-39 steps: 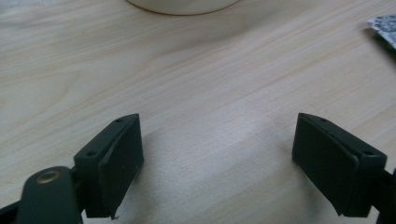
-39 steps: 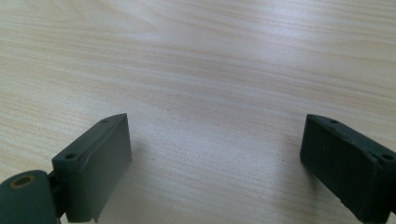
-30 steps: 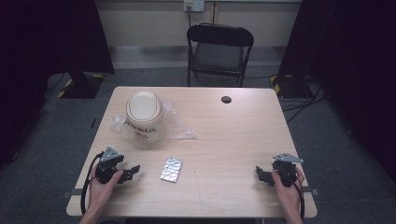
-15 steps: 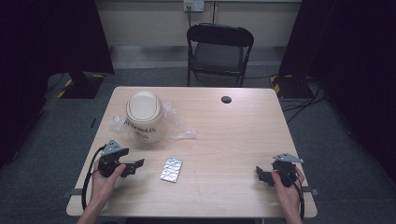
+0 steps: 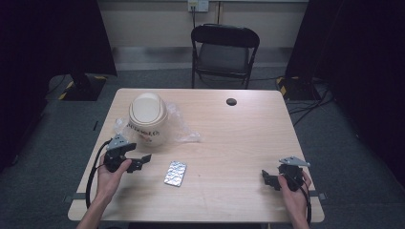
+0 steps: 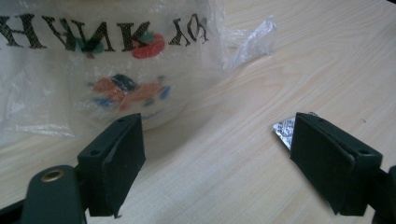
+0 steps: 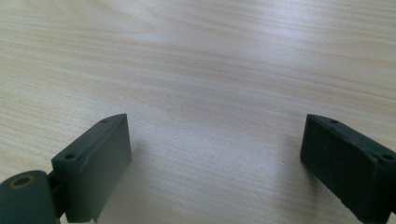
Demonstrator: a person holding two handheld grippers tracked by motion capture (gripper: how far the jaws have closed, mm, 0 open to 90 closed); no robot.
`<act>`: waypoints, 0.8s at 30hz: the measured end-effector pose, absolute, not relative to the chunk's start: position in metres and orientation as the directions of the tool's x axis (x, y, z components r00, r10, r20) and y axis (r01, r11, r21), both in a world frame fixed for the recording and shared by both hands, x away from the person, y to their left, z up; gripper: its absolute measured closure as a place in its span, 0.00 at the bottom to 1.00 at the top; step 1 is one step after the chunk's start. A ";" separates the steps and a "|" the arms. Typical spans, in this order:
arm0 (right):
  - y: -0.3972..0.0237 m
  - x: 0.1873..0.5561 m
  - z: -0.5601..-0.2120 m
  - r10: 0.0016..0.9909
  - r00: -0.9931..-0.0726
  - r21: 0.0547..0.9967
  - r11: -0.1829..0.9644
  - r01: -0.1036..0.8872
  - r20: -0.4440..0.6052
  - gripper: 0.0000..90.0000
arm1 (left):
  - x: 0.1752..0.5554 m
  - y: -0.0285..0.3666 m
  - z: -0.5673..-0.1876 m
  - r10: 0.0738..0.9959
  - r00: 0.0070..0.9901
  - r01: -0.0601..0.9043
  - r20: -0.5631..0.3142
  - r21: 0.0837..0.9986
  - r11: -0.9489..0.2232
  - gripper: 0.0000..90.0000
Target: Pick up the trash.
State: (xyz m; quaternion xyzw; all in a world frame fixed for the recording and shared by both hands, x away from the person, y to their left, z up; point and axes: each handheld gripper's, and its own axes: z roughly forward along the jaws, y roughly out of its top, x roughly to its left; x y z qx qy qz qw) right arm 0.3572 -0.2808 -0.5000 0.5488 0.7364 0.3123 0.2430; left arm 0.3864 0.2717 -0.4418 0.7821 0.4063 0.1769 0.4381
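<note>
A cream lidded jar point(image 5: 147, 119) wrapped in a clear plastic bag point(image 5: 184, 129) stands at the table's left rear. A silver blister pack point(image 5: 175, 173) lies flat in front of it. My left gripper point(image 5: 142, 161) hovers between the two, jaws open and empty. In the left gripper view the left gripper point(image 6: 219, 163) faces the printed jar point(image 6: 116, 70), and a corner of the blister pack point(image 6: 283, 129) peeks past the right jaw. My right gripper point(image 5: 267, 179) rests near the front right edge, open. The right gripper point(image 7: 215, 163) has bare wood between its jaws.
A small black round object point(image 5: 231, 101) lies near the far edge of the wooden table point(image 5: 239, 143). A black folding chair point(image 5: 224, 50) stands behind the table. Cables trail from both grippers toward the front edge.
My left hand has lifted and moved away from the front edge toward the jar, its jaws now beside the blister pack. The right hand has stayed where it was.
</note>
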 end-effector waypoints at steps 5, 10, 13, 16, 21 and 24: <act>-0.281 0.357 -0.500 0.960 -0.281 0.726 0.203 0.656 -0.015 0.09 | 0.391 0.269 -0.435 0.786 0.615 0.455 -0.061 0.841 -0.291 0.20; -0.281 0.357 -0.500 0.960 -0.281 0.726 0.203 0.657 -0.015 0.09 | 0.398 0.265 -0.427 0.774 0.630 0.446 -0.059 0.844 -0.298 0.20; -0.281 0.357 -0.500 0.960 -0.280 0.727 0.203 0.656 -0.015 0.09 | 0.402 0.263 -0.423 0.770 0.635 0.438 -0.064 0.851 -0.290 0.20; -0.281 0.357 -0.500 0.960 -0.279 0.727 0.202 0.657 -0.015 0.09 | 0.406 0.262 -0.419 0.766 0.640 0.427 -0.060 0.857 -0.289 0.20; -0.281 0.357 -0.500 0.960 -0.280 0.727 0.203 0.657 -0.015 0.09 | 0.410 0.260 -0.413 0.763 0.644 0.417 -0.055 0.862 -0.290 0.20; -0.281 0.357 -0.500 0.960 -0.281 0.726 0.203 0.656 -0.015 0.09 | 0.414 0.258 -0.409 0.761 0.647 0.409 -0.045 0.863 -0.297 0.20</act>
